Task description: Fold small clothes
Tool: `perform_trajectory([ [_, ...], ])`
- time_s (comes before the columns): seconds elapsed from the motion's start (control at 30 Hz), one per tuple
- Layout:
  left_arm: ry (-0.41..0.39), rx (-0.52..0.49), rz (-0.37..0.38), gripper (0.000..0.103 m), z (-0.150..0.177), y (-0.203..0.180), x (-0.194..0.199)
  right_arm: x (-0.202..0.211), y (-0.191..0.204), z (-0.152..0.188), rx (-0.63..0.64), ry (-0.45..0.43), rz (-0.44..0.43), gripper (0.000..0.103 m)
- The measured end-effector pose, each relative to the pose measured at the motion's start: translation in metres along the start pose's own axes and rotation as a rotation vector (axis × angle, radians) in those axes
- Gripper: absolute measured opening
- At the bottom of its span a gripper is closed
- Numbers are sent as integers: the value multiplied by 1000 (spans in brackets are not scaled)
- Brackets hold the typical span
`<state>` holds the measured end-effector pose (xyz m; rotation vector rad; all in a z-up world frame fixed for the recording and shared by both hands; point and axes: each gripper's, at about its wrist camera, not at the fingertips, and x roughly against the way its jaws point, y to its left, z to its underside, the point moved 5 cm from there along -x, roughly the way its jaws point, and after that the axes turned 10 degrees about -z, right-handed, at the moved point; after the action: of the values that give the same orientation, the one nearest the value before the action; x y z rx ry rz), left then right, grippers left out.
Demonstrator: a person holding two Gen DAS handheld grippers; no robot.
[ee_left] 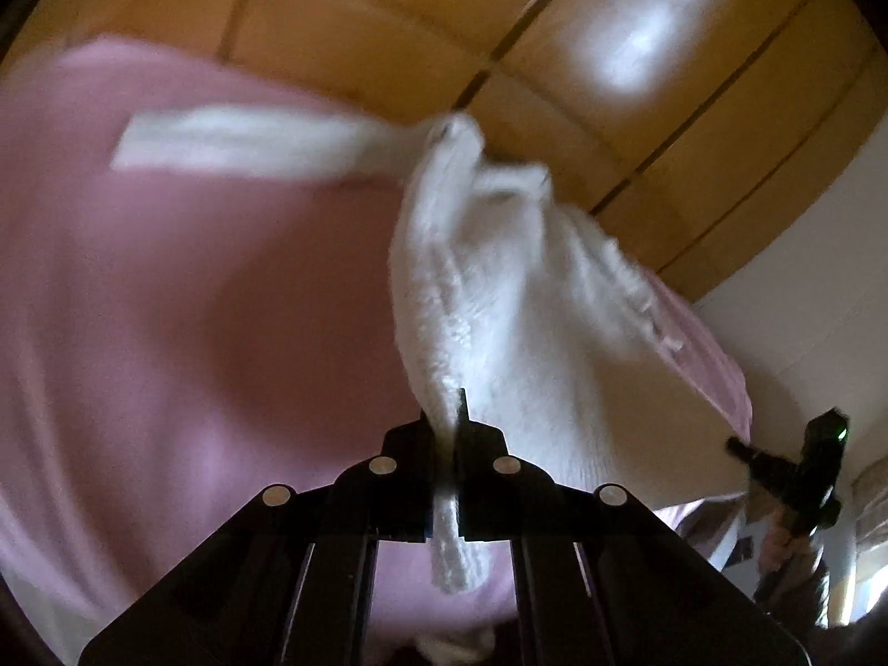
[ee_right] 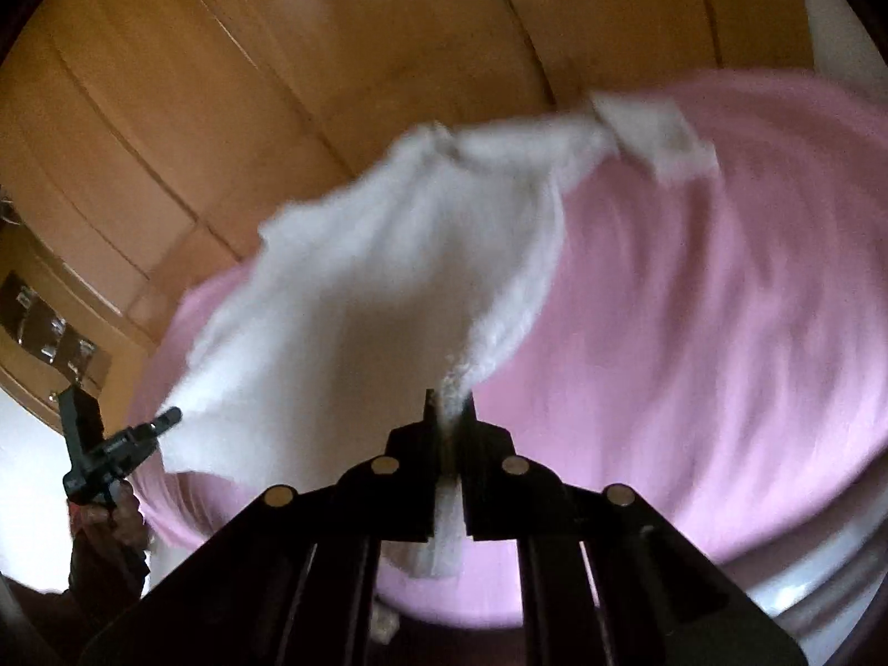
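Note:
A small white fuzzy garment (ee_left: 499,299) hangs stretched in the air between both grippers, above a pink sheet (ee_left: 194,333). My left gripper (ee_left: 452,422) is shut on one corner of the garment, with cloth pinched through the jaws. My right gripper (ee_right: 449,416) is shut on the opposite corner (ee_right: 455,377). One white sleeve (ee_left: 233,144) trails out over the pink sheet; it also shows in the right wrist view (ee_right: 655,139). The right gripper shows in the left wrist view (ee_left: 738,447). The left gripper shows in the right wrist view (ee_right: 172,416). Both views are blurred by motion.
The pink sheet (ee_right: 694,333) covers a wide surface below. Wooden wardrobe doors (ee_left: 555,44) stand behind it. A white wall (ee_left: 821,277) is at the right of the left wrist view. A dark shelf with small items (ee_right: 50,327) sits at the left.

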<state>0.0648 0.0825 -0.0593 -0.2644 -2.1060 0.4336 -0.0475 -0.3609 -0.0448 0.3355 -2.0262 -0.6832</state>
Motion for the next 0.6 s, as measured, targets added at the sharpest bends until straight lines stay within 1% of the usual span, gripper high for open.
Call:
perform_trajectory([
  [0.03, 30, 22, -11, 4, 18, 5, -3, -4, -11, 17, -32, 27, 22, 5],
  [0.1, 67, 39, -36, 4, 35, 11, -10, -7, -29, 35, -83, 46, 48, 5],
  [0.13, 88, 45, -41, 4, 41, 12, -15, -9, -38, 37, -90, 47, 72, 5],
  [0.17, 92, 42, -58, 4, 42, 14, -22, -9, -44, 38, -105, 44, 91, 6],
  [0.2, 95, 47, -62, 4, 45, 17, -22, -9, -50, 37, -131, 39, 100, 7],
  [0.23, 106, 60, -57, 4, 43, 17, -25, -5, -50, 35, -126, 33, 120, 9],
  [0.27, 110, 81, -64, 6, 37, 19, -29, -1, -49, 29, -103, 14, 165, 13],
  [0.3, 101, 100, -77, 18, 29, 23, -30, 3, -46, 26, -83, 0, 190, 24],
  [0.33, 79, 119, -89, 36, 19, 26, -29, 6, -43, 20, -67, -23, 202, 34],
  [0.37, 49, 143, -107, 46, 12, 30, -26, 5, -41, 14, -59, -52, 200, 53],
  [0.4, 14, 172, -128, 60, 4, 38, -21, 5, -33, 6, -37, -80, 195, 60],
  [0.43, -31, 215, -162, 62, -9, 51, -16, 2, -24, 1, -8, -87, 192, 61],
  [0.47, -46, 245, -181, 62, -19, 61, -16, -5, -18, -3, 20, -89, 189, 63],
  [0.5, -64, 287, -204, 62, -31, 76, -15, -11, -7, -7, 53, -87, 178, 67],
  [0.53, -75, 311, -221, 62, -36, 83, -14, -17, 3, -7, 78, -81, 166, 69],
  [0.6, -109, 375, -294, 62, -55, 110, -13, -46, 31, -11, 147, -51, 135, 71],
])
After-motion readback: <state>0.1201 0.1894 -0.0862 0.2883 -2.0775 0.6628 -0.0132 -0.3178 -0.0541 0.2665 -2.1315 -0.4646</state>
